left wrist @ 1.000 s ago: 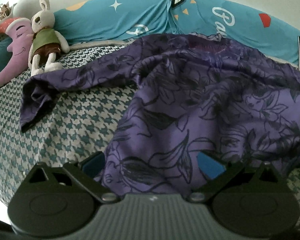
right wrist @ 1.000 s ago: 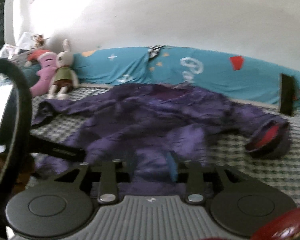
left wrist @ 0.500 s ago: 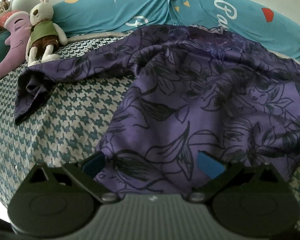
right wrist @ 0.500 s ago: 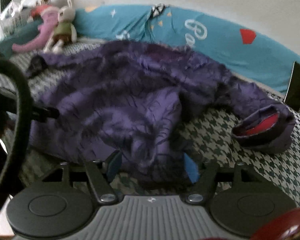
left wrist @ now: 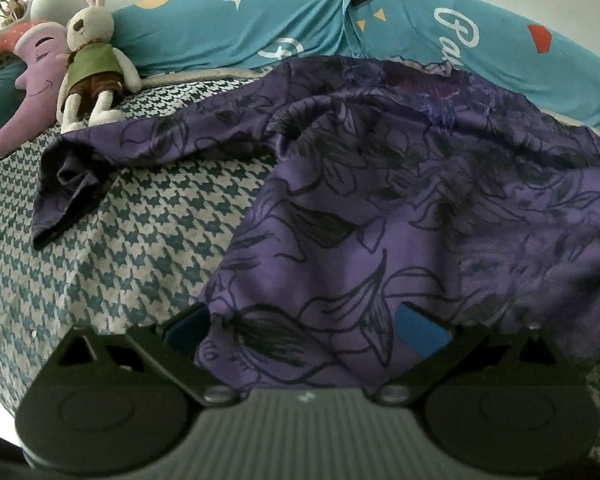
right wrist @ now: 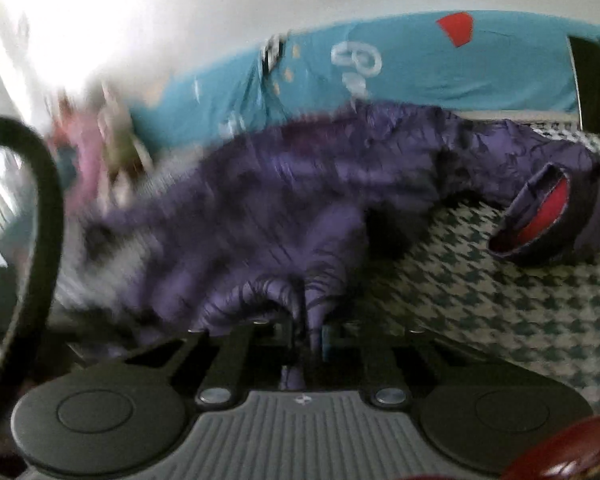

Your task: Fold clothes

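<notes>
Purple floral jacket (left wrist: 400, 208) lies spread on the bed (left wrist: 112, 248), which has a teal-and-white houndstooth cover. One sleeve (left wrist: 100, 160) reaches out toward a plush rabbit (left wrist: 90, 56) leaning against a purple moon-face pillow (left wrist: 32, 80). Behind the jacket runs a long teal cushion (left wrist: 220, 28) with white stars and lettering.

Left claw (left wrist: 304, 326) sits released at the jacket's near hem, its 2 blue-padded fingers (left wrist: 420, 330) spread wide with the cloth lying between and over them.

Right claw (right wrist: 306, 338) is clenched on a bunched fold of the jacket (right wrist: 300, 216), fingers drawn together with purple cloth pinched between them. In the right wrist view, which is motion-blurred, the other sleeve's cuff (right wrist: 548, 212) lies on the bed (right wrist: 500, 300) at the right, showing a red lining. A black cable (right wrist: 40, 216) curves along the left edge.
</notes>
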{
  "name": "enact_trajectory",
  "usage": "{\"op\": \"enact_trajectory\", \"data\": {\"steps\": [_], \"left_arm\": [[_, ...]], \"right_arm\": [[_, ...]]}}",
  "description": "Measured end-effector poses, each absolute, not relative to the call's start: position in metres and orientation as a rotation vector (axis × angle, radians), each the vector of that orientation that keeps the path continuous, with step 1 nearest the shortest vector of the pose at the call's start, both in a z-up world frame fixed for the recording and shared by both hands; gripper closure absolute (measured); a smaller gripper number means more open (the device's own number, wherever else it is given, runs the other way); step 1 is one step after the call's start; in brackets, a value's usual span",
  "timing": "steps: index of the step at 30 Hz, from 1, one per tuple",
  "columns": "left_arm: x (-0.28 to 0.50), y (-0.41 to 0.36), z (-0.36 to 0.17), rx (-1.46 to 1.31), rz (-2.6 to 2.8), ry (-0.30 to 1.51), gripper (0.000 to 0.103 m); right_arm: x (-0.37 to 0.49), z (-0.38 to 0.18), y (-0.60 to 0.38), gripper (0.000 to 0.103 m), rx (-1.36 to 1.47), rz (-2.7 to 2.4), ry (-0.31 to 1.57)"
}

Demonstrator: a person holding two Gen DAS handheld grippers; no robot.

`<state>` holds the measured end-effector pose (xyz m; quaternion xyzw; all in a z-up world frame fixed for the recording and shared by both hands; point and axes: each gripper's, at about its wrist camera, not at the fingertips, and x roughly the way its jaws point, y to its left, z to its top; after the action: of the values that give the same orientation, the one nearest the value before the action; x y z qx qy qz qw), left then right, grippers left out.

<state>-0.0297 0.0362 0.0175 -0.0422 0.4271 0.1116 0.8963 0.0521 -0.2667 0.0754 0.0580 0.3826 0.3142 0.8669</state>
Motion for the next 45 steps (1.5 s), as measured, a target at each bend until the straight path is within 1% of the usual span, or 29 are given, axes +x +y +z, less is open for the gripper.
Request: {"op": "enact_trajectory", "data": {"steps": [4,6,10,18,26,28,30,32,34,35,36,37,41,42,43,45], "left_arm": [[-0.038,0.034,0.026,-0.09,0.187,0.847,0.0],[-0.042,0.03,0.03,-0.086,0.147,0.834,0.0],[-0.052,0.013,0.035,-0.067,0.033,0.81,0.0],[-0.056,-0.019,0.034,-0.005,-0.097,0.777,0.0],[-0.031,-0.03,0.019,0.031,-0.058,0.81,0.0],[-0.021,-0.029,0.019,0.048,-0.029,0.803,0.0],[-0.011,-0.025,0.021,0.049,0.003,0.802,0.0],[0.0,-0.016,0.024,0.016,0.016,0.802,0.0],[0.009,-0.009,0.024,-0.004,0.034,0.806,0.0],[0.015,-0.006,0.024,-0.009,0.044,0.807,0.0],[0.019,-0.002,0.023,-0.015,0.052,0.81,0.0],[0.024,0.001,0.022,-0.024,0.06,0.815,0.0],[0.039,0.014,0.018,-0.092,0.075,0.843,0.0],[0.042,0.016,0.018,-0.1,0.08,0.846,0.0],[0.045,0.018,0.018,-0.107,0.085,0.849,0.0],[0.05,0.022,0.017,-0.121,0.095,0.855,0.0]], "right_arm": [[0.055,0.089,-0.276,0.089,0.335,0.658,0.797],[0.059,0.087,-0.276,0.089,0.384,0.624,0.819],[0.071,0.079,-0.275,0.089,0.434,0.542,0.863],[0.082,0.074,-0.27,0.089,0.441,0.472,0.865],[0.093,0.069,-0.268,0.088,0.482,0.443,0.874],[0.097,0.069,-0.269,0.085,0.5,0.436,0.876],[0.1,0.068,-0.27,0.085,0.512,0.426,0.882],[0.103,0.068,-0.272,0.079,0.518,0.417,0.887],[0.105,0.07,-0.274,0.068,0.515,0.418,0.885],[0.104,0.071,-0.276,0.064,0.509,0.423,0.881],[0.103,0.072,-0.277,0.057,0.504,0.428,0.877],[0.101,0.073,-0.279,0.052,0.488,0.428,0.871],[0.09,0.076,-0.287,0.046,0.425,0.43,0.849],[0.087,0.077,-0.289,0.041,0.41,0.43,0.844],[0.084,0.078,-0.291,0.039,0.394,0.431,0.838],[0.079,0.08,-0.295,0.039,0.363,0.431,0.827]]}}
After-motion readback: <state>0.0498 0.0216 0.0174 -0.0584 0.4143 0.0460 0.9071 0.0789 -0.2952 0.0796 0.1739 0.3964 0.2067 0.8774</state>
